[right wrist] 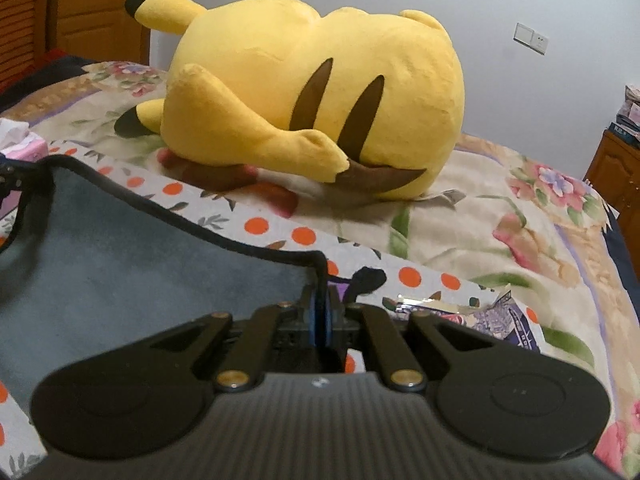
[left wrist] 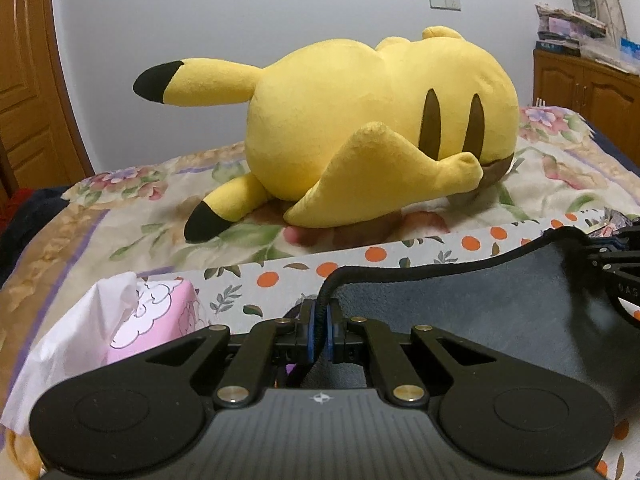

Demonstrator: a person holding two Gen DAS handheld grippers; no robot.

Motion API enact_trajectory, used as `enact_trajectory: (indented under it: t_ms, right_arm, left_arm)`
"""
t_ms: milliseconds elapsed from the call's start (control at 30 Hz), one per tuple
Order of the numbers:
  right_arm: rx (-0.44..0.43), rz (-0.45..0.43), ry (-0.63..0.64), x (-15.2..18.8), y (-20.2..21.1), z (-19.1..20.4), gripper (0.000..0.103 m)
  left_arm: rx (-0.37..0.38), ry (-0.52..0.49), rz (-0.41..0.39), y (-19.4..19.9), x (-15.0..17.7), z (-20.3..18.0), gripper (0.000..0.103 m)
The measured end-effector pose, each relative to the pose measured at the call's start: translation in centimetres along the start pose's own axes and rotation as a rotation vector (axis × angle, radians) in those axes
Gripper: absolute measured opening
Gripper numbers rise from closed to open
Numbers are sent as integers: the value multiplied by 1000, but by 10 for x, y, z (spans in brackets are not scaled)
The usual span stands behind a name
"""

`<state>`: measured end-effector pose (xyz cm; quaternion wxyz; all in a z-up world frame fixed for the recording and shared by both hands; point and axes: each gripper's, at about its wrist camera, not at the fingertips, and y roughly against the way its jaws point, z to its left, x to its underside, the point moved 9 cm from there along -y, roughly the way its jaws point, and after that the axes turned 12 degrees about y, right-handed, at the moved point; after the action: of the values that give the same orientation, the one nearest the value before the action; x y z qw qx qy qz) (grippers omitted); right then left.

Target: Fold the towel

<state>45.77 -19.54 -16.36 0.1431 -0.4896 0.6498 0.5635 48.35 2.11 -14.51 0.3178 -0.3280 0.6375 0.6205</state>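
A grey-blue towel (left wrist: pixel 480 312) with a dark piped edge hangs stretched between my two grippers above a board patterned with orange dots (left wrist: pixel 280 276). My left gripper (left wrist: pixel 320 320) is shut on the towel's left corner. My right gripper (right wrist: pixel 322 312) is shut on the towel's (right wrist: pixel 140 280) right corner. The towel's top edge sags between the two corners. The right gripper also shows at the right edge of the left wrist view (left wrist: pixel 616 272).
A large yellow plush toy (left wrist: pixel 360 128) lies on the floral bedspread (left wrist: pixel 160 208) just beyond the board. A pink tissue box (left wrist: pixel 152 316) stands at the left. A shiny wrapper (right wrist: pixel 480 316) lies at the right. Wooden cabinets (left wrist: pixel 592 88) stand behind the bed.
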Motion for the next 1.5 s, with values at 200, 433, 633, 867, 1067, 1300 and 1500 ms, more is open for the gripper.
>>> enact_trajectory:
  t_ms: [200, 433, 633, 867, 1067, 1300, 1500]
  right_arm:
    - [24, -24, -25, 1, 9, -6, 63]
    - [-12, -41, -51, 10, 31, 4, 63]
    - [-48, -39, -77, 21, 53, 18, 63]
    - [-52, -22, -75, 34, 73, 30, 66]
    - [-49, -37, -63, 37, 96, 35, 88]
    - [-61, -59, -93, 37, 128, 36, 103]
    - [-57, -55, -114, 38, 149, 32, 103]
  left_arm:
    - [4, 9, 12, 4, 8, 0, 34]
    - [12, 12, 38, 21, 33, 3, 44]
    - [33, 2, 58, 42, 53, -1, 57]
    - [30, 10, 69, 61, 62, -4, 70]
    - [33, -3, 76, 84, 70, -8, 80]
    - [33, -24, 59, 120, 74, -13, 92]
    - [33, -25, 41, 150, 82, -16, 100]
